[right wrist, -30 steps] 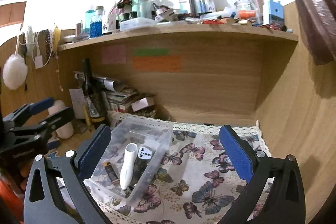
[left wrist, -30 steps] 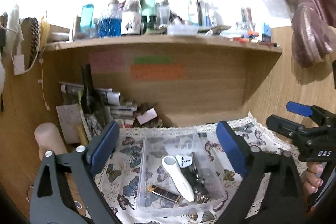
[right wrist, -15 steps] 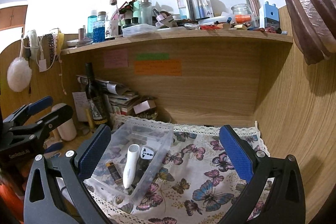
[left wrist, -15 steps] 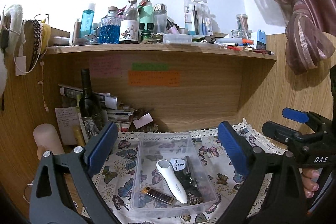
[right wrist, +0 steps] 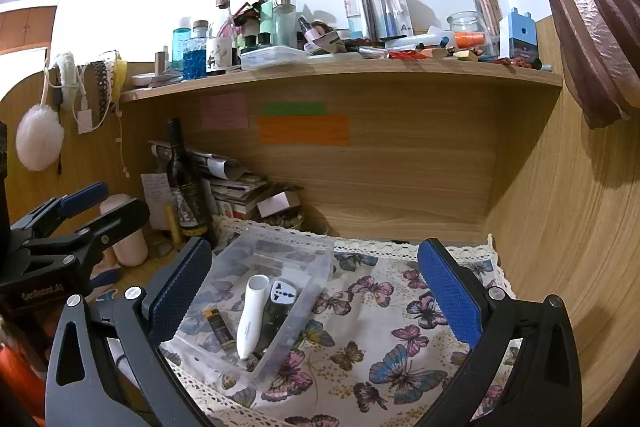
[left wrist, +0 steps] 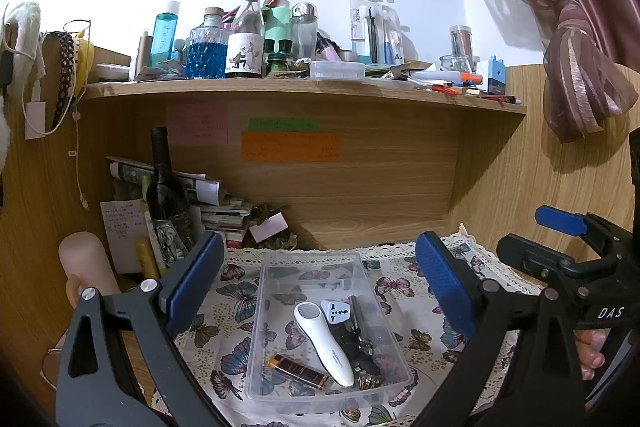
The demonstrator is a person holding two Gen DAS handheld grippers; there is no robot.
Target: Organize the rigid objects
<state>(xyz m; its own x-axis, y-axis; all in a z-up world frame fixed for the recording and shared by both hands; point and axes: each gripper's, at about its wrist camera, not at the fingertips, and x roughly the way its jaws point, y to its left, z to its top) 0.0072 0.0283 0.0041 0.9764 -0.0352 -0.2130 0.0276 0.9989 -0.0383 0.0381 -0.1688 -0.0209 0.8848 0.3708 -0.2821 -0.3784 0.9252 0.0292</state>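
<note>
From the left wrist view, the left gripper [left wrist: 316, 271] hung with its fingers wide apart and empty, framing a clear plastic bin [left wrist: 260, 331] that sat on the butterfly-print cloth [left wrist: 236, 295] covering the desk. Inside the bin lay a white handheld device [left wrist: 324, 343], a white travel adapter [left wrist: 338, 313] just beside its head, a small dark-and-gold case [left wrist: 298, 371] near the front wall, and a tangle of dark bits that might have been keys, though it was too murky to say. The white device looked light, stiff and smooth-shelled, so likely slippery; a hold across its narrow middle seemed safest. The bin itself looked thin-walled and apt to flex, best taken by a long rim. The right gripper [left wrist: 560, 239] showed at the right edge, held by the person's hand.

From the right wrist view, the right gripper [right wrist: 314, 271] also had its fingers spread, holding nothing, over the bare cloth to the right of the bin [right wrist: 316, 279]. The white device [right wrist: 252, 315] lay lengthwise with the adapter [right wrist: 282, 293] touching its side and the gold-trimmed case [right wrist: 220, 329] apart on the left. The left gripper [right wrist: 68, 223] stood at the left edge, near a dark wine bottle [right wrist: 182, 179] standing upright at the back, which looked heavy and breakable.
</note>
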